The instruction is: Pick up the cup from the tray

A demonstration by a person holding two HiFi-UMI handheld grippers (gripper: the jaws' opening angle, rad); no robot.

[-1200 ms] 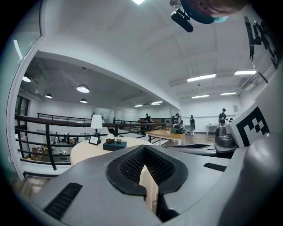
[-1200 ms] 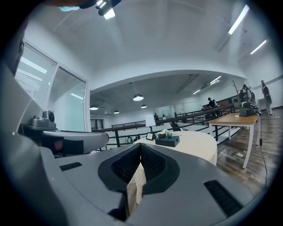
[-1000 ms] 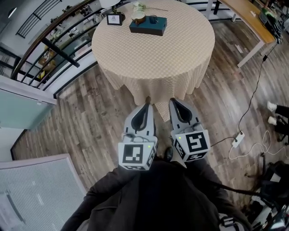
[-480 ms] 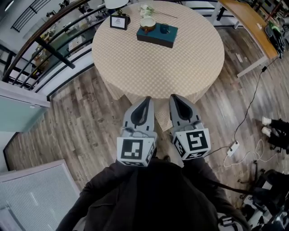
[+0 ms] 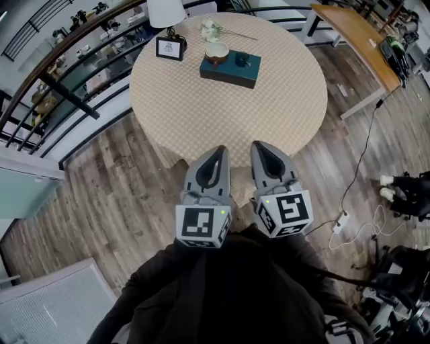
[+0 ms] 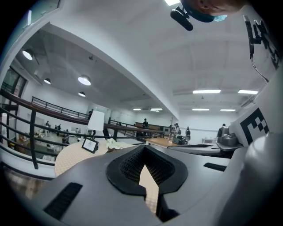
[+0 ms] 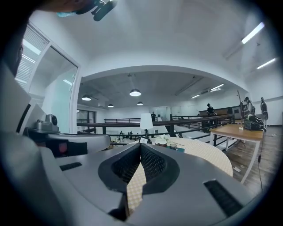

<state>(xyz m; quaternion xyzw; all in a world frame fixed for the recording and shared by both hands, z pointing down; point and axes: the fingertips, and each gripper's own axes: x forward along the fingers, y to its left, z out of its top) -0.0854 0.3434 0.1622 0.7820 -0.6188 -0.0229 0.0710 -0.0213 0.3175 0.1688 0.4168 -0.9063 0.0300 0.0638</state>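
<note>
While both tools hang over the wood-plank floor (image 5: pixel 127 181) at 6 o'clock of the round beige-clothed table (image 5: pixel 228 114), the small dark cup (image 5: pixel 242 60) sits on the dark teal rectangular tray (image 5: pixel 225 71) at 12 o'clock, with a cream bowl (image 5: pixel 217 51) at its 9 o'clock. Left gripper (image 5: pixel 218 151) and right gripper (image 5: pixel 261 146): jaws pressed together, nothing between. The right gripper view shows the cup; in the left gripper view the jaw covers the tray.

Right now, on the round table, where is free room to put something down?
The whole near half of the table is bare cloth, and so is the right side beyond the tray. The far edge is crowded: frame, lamp, flowers, and the tray with bowl and small cup.
</note>
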